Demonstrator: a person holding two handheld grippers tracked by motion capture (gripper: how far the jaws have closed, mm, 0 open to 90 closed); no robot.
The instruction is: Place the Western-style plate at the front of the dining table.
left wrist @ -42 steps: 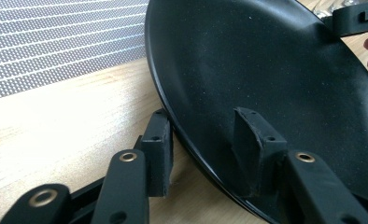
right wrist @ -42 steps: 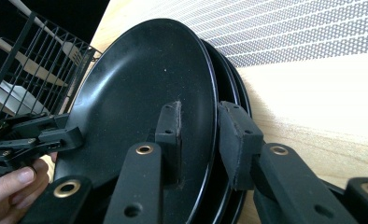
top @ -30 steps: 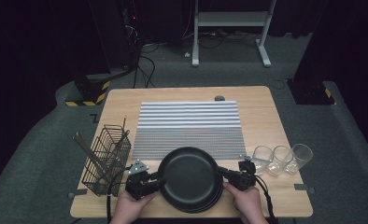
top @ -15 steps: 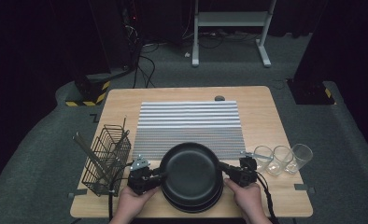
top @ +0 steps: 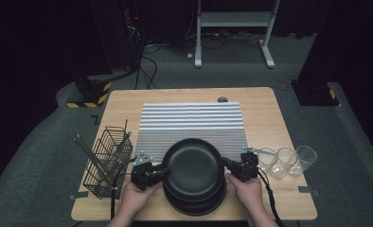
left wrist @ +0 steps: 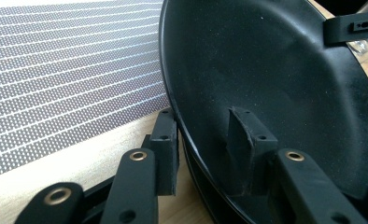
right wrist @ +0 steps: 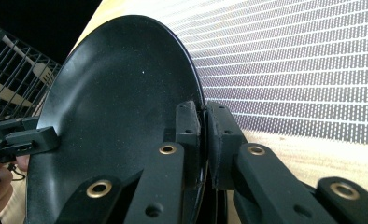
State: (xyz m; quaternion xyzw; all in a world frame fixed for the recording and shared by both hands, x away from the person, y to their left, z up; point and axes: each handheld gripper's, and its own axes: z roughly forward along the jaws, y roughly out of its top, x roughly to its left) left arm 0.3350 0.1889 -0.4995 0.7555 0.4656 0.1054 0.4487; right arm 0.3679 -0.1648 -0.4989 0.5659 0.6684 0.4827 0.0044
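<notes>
Both grippers, left [top: 160, 171] and right [top: 226, 165], clamp opposite rims of the top plate [top: 192, 163] (above the stack [top: 194, 203], near the mat [top: 191, 123]); lift evenly, keeping it level.

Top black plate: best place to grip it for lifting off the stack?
Grip the top black plate by its thin raised rim, at opposite edges, coming in sideways. That is how it is held: the left gripper straddles the left rim, the right gripper pinches the right. The smooth bowl gives no purchase.
</notes>
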